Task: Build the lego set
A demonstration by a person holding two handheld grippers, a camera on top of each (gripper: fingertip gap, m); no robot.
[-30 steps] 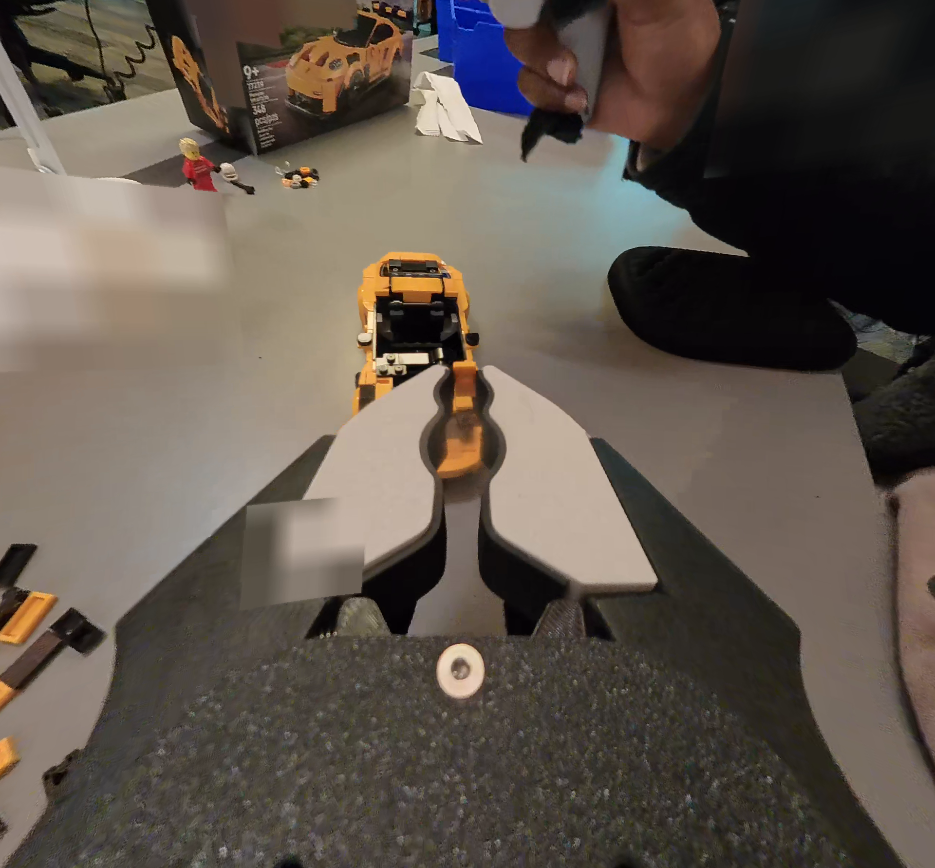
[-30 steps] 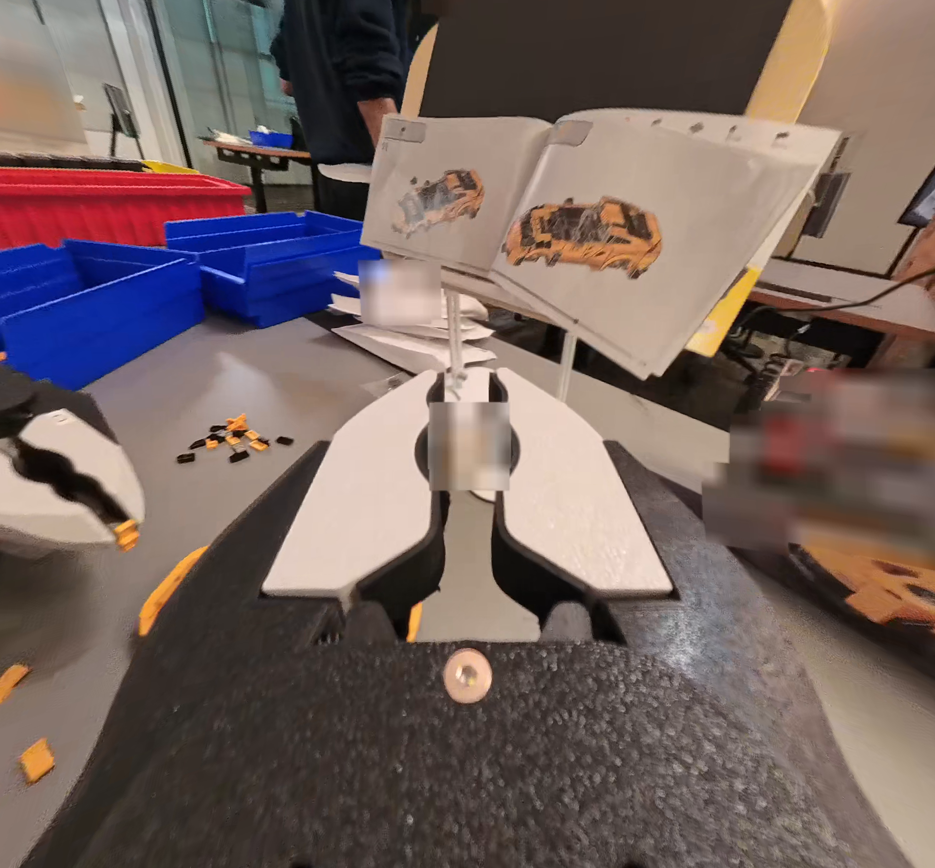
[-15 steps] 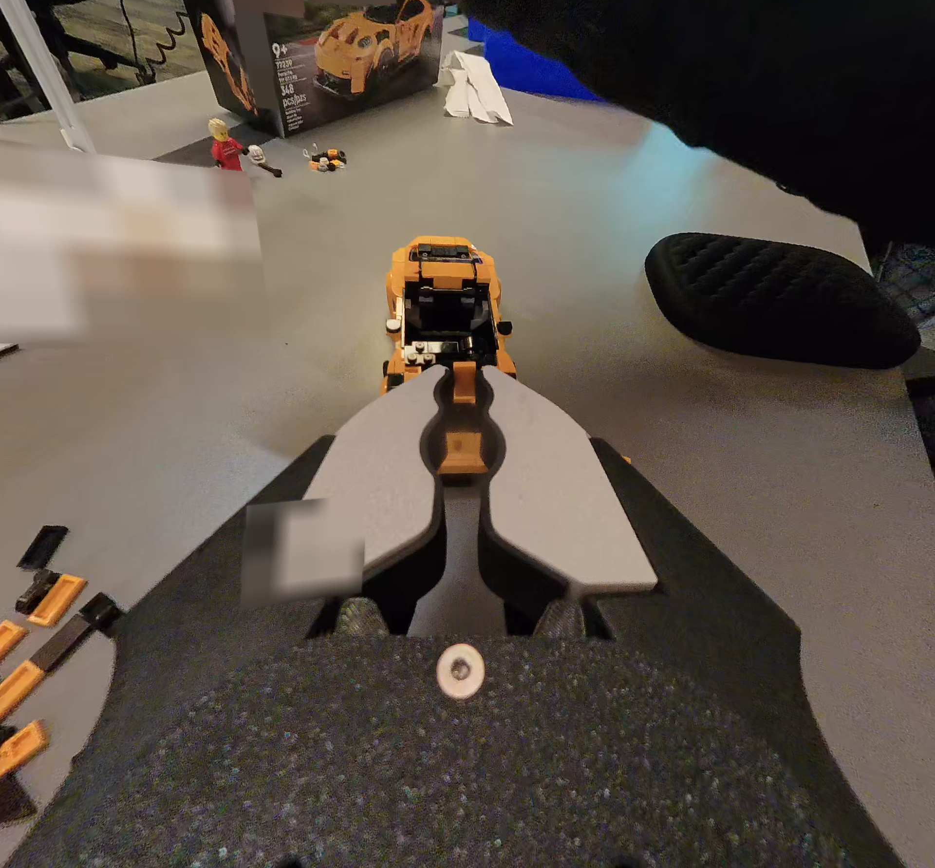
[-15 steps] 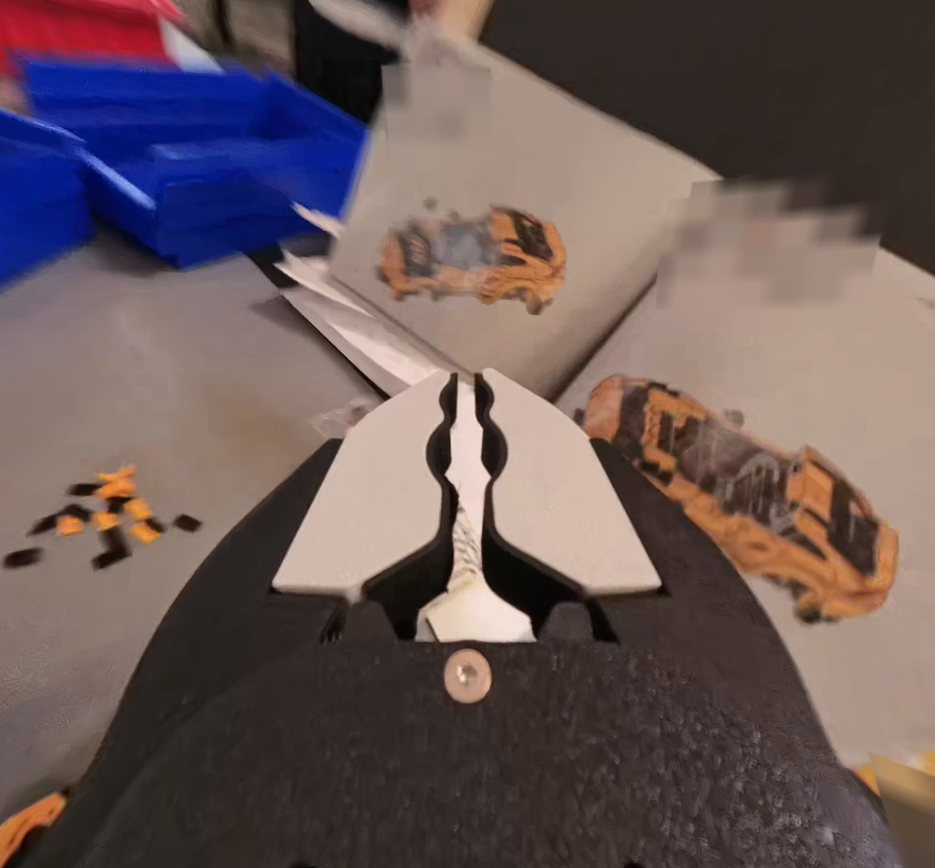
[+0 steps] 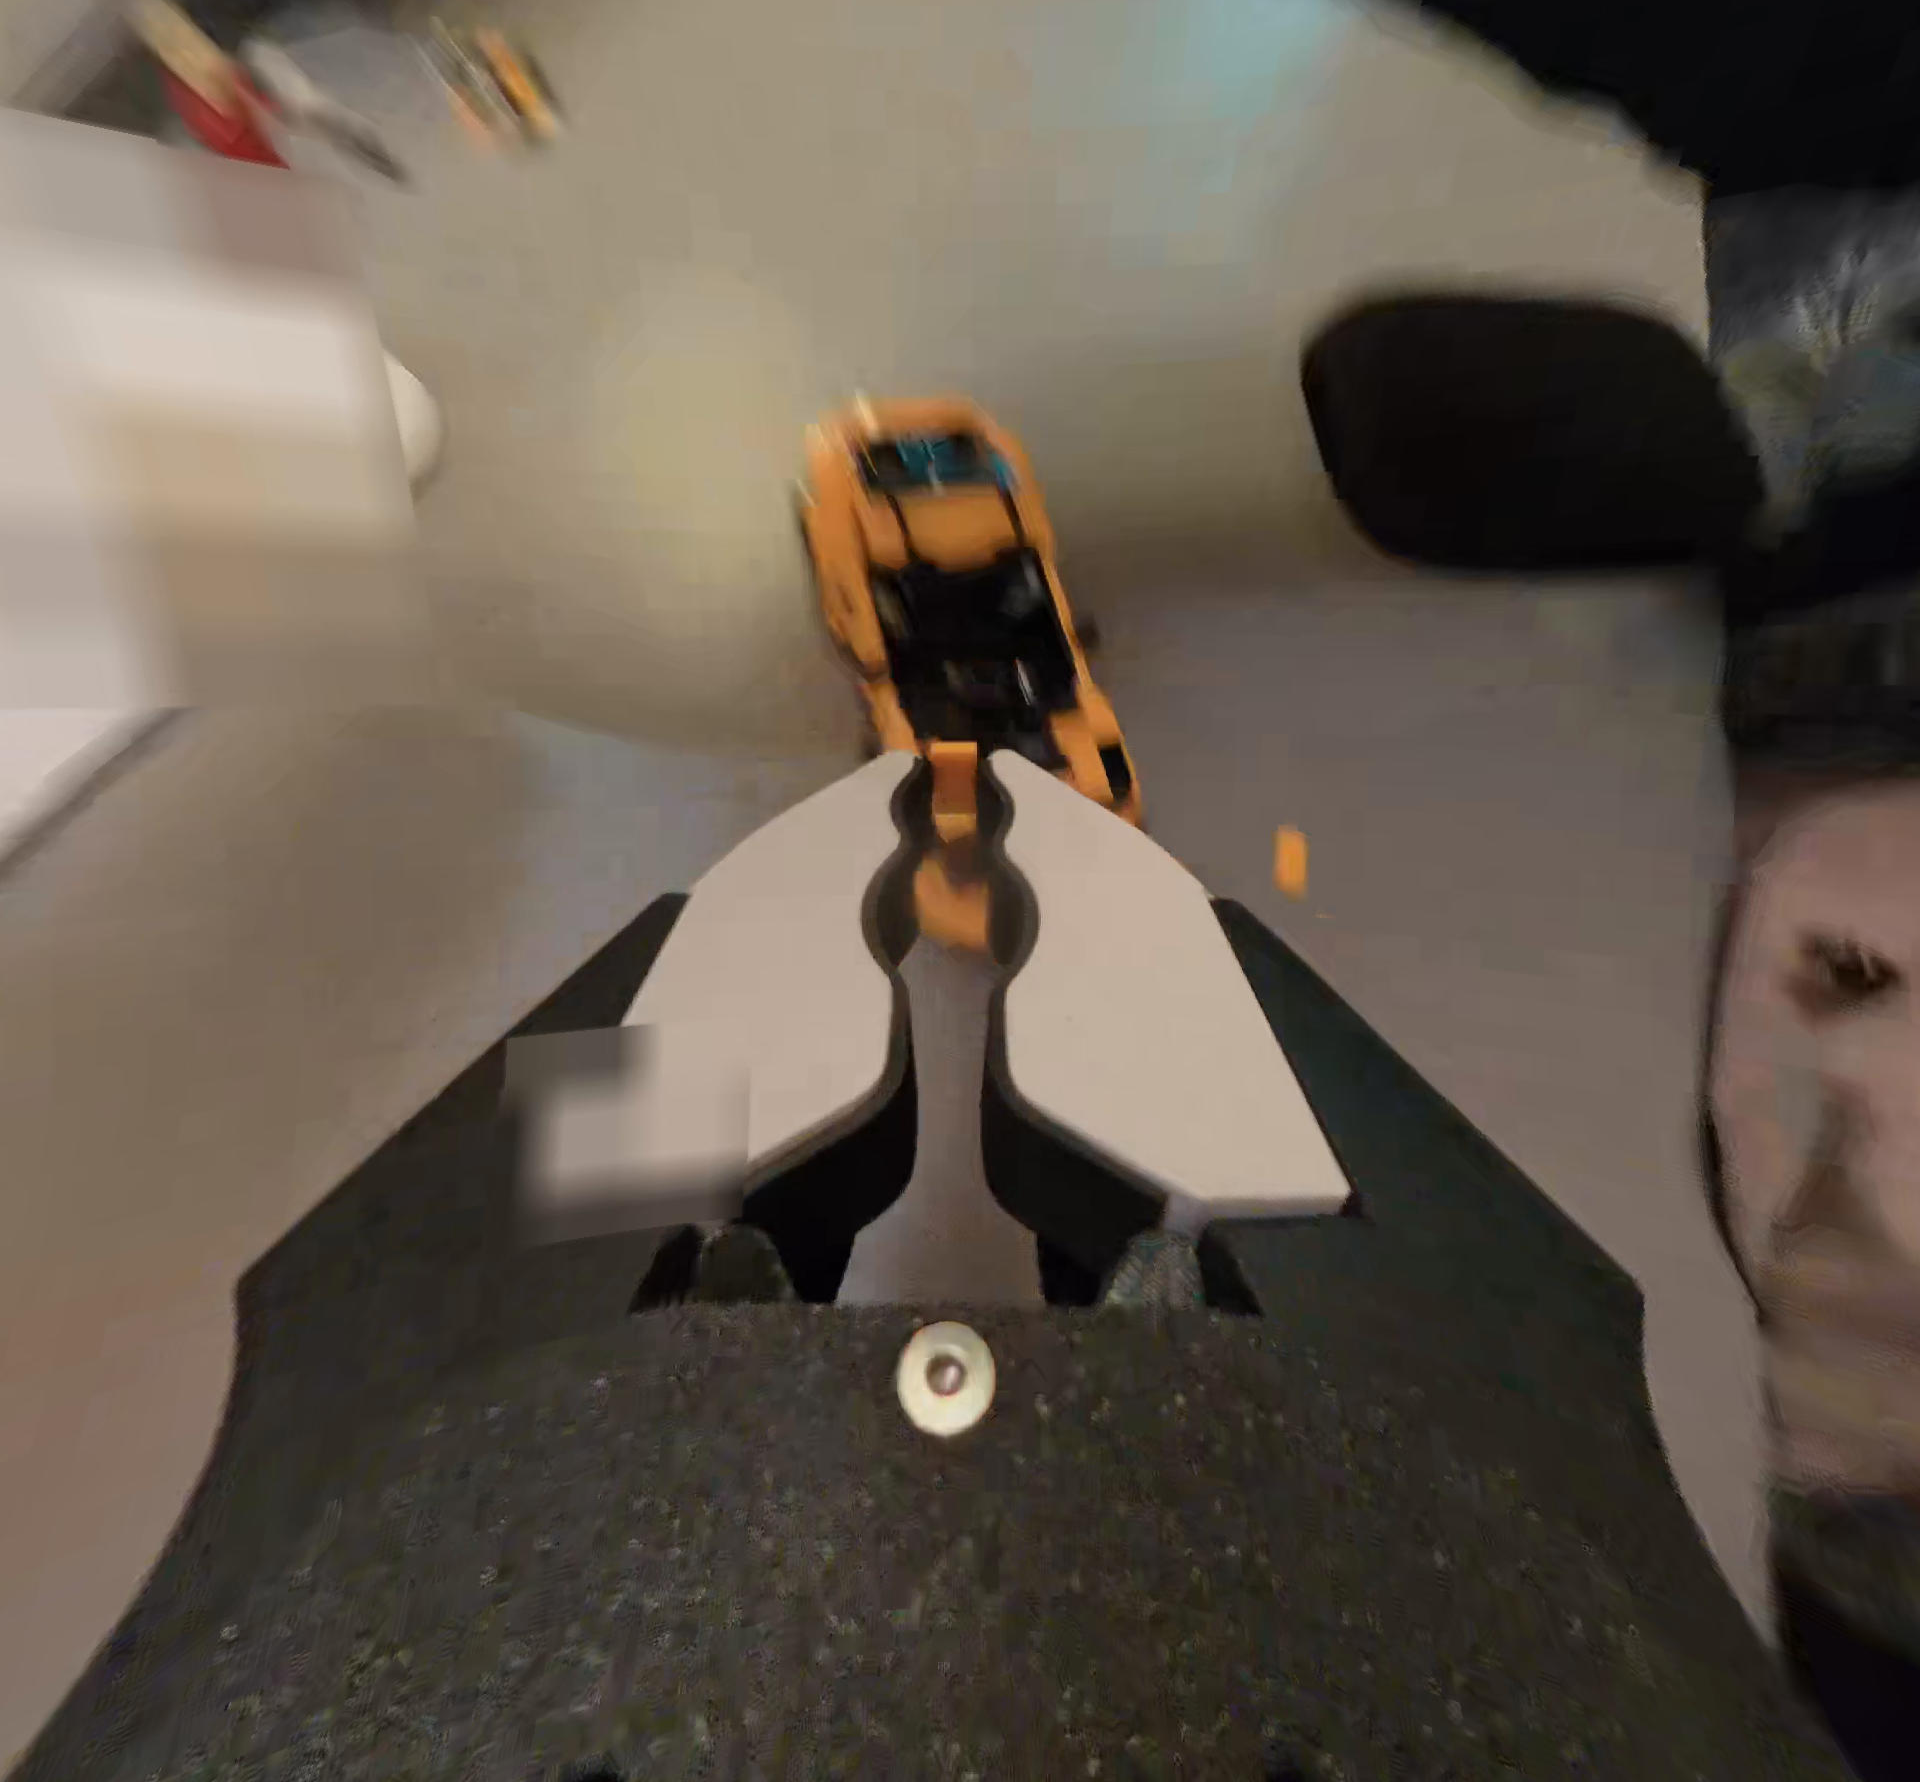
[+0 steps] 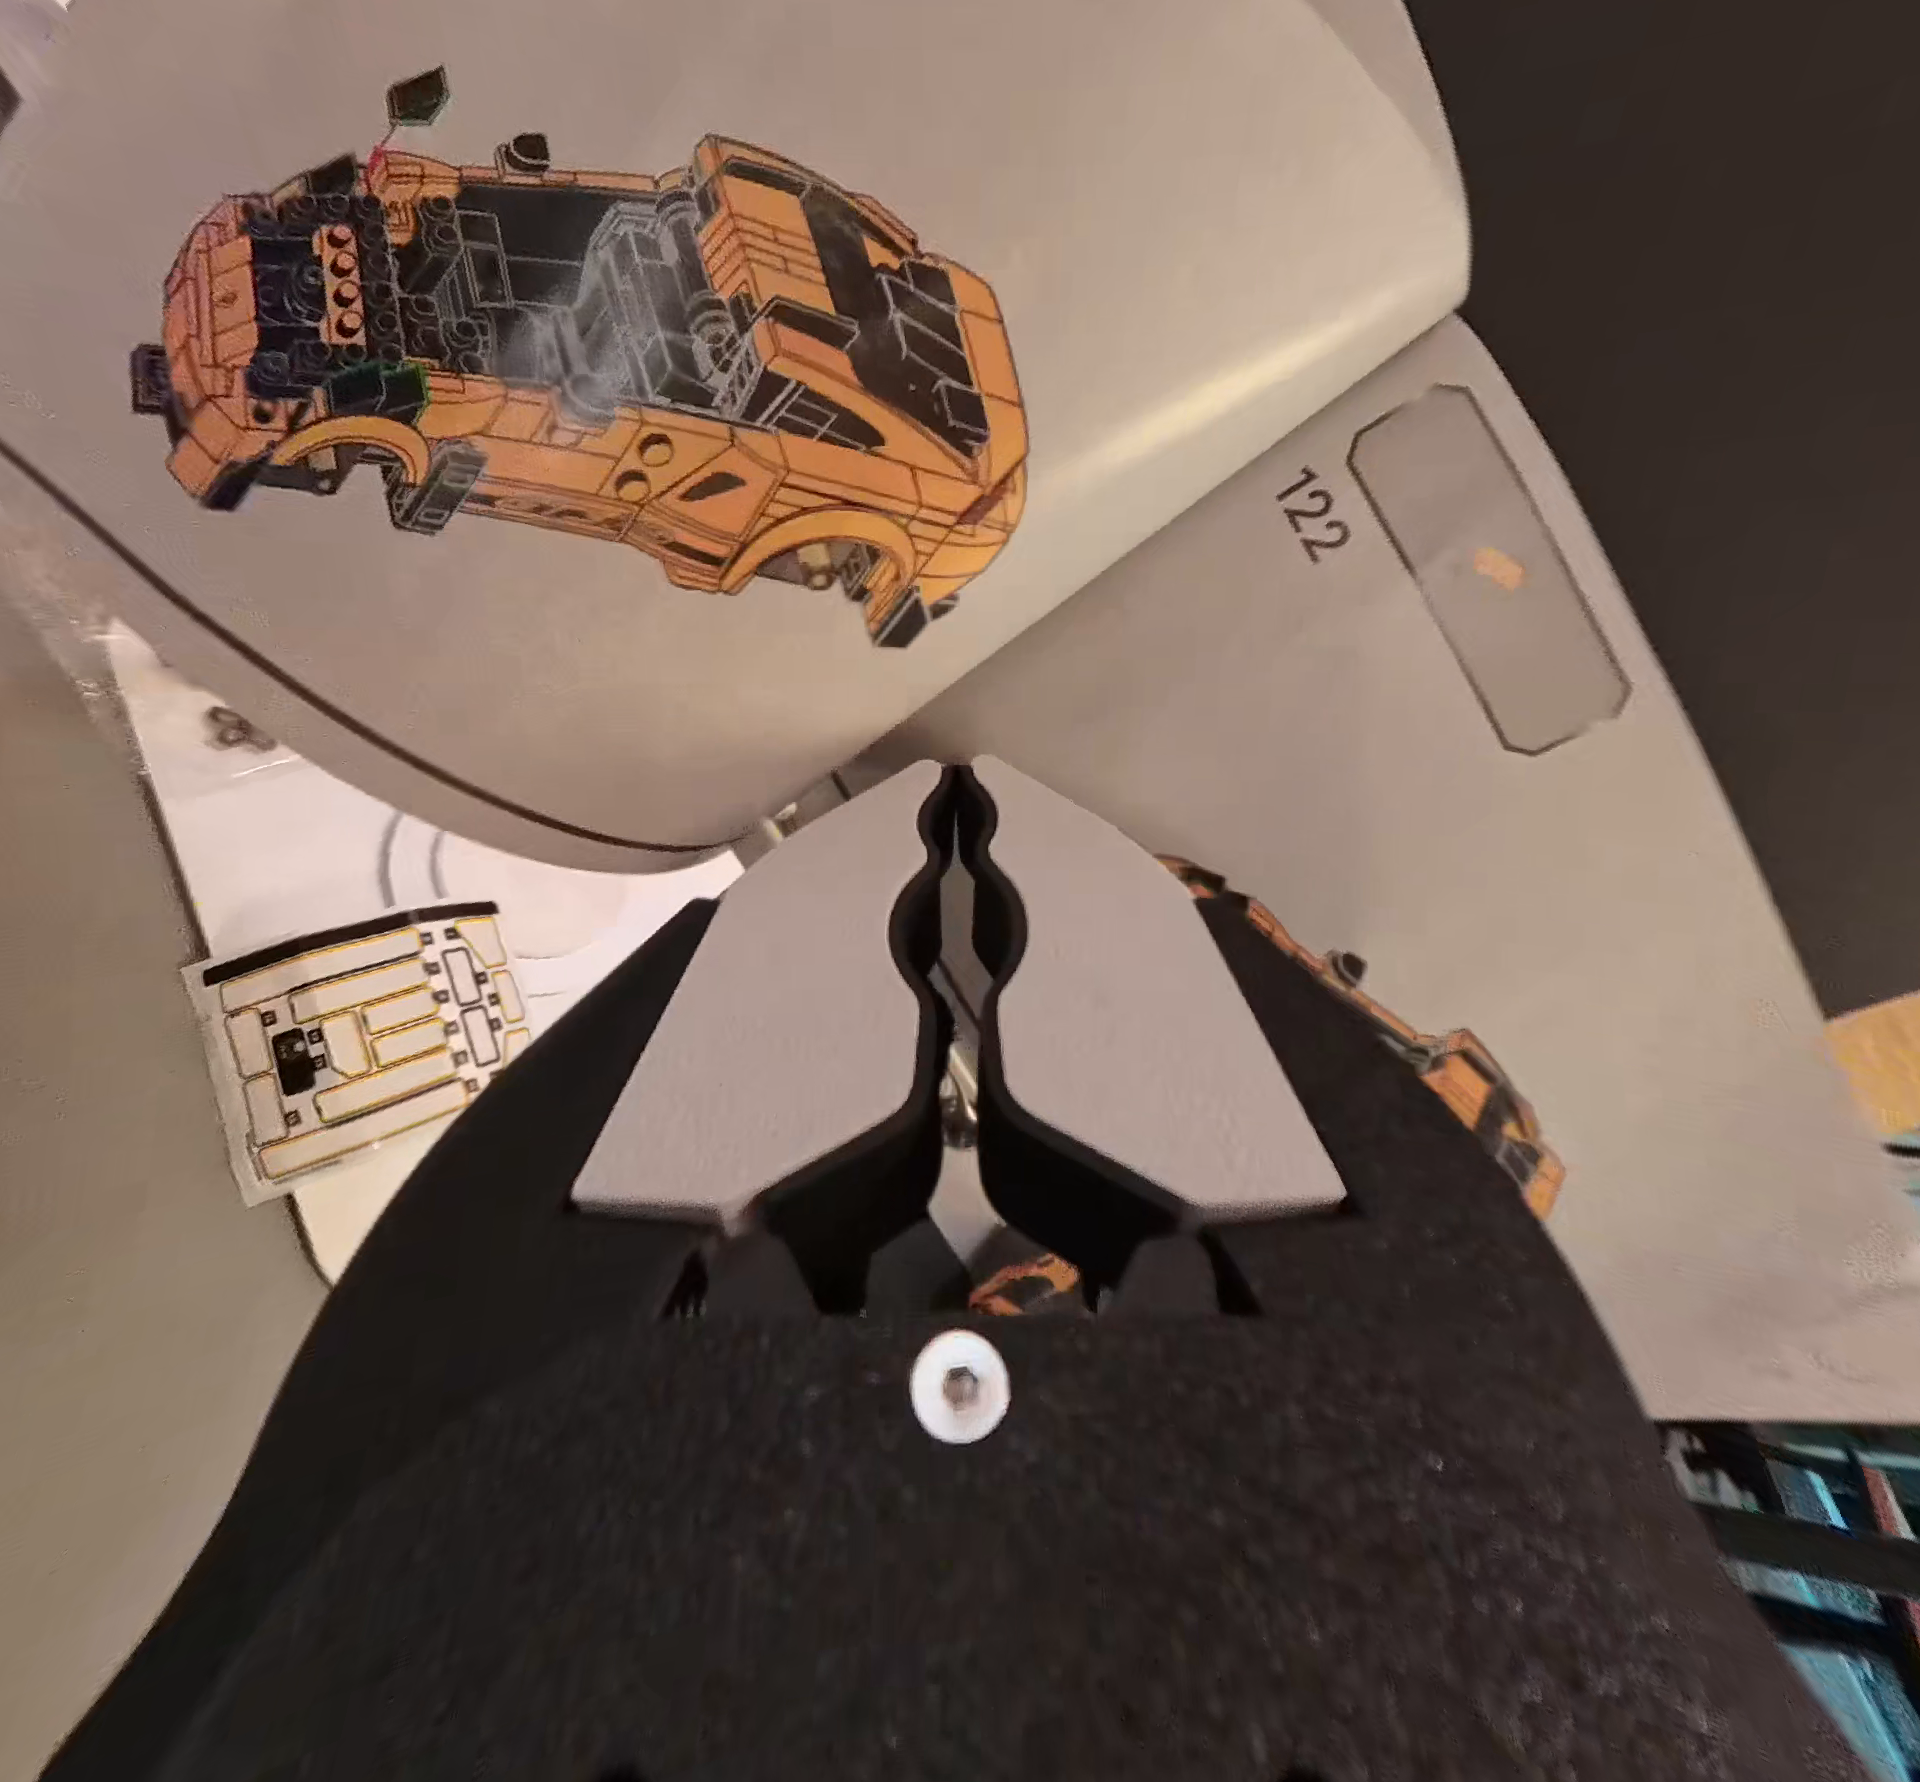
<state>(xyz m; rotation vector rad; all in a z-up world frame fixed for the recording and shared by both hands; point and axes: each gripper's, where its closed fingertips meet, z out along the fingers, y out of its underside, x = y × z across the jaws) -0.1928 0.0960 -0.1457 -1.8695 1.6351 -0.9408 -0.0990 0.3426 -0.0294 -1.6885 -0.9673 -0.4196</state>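
Note:
My left gripper (image 5: 956, 756) is shut on a small orange lego piece (image 5: 951, 859) and holds it just in front of the near end of the orange and black lego car (image 5: 956, 589) on the grey table (image 5: 623, 849). This view is blurred by motion. My right gripper (image 6: 958, 774) is shut, with its tips at the lower edge of a curled page (image 6: 727, 610) of the open instruction booklet; it seems to pinch that page. The page bears a drawing of the car (image 6: 582, 361). The facing page (image 6: 1351, 901) lies behind the fingers.
A black oval pad (image 5: 1507, 444) lies right of the car. A loose orange piece (image 5: 1290, 859) sits on the table near my left gripper's right finger. A red minifigure (image 5: 218, 111) and small parts (image 5: 499, 91) are far left. A sticker sheet (image 6: 364, 1046) lies under the booklet.
The left gripper has tilted and swung, so the car now sits angled and closer to the tips. The right gripper has moved in close to the booklet, and the page has curled over.

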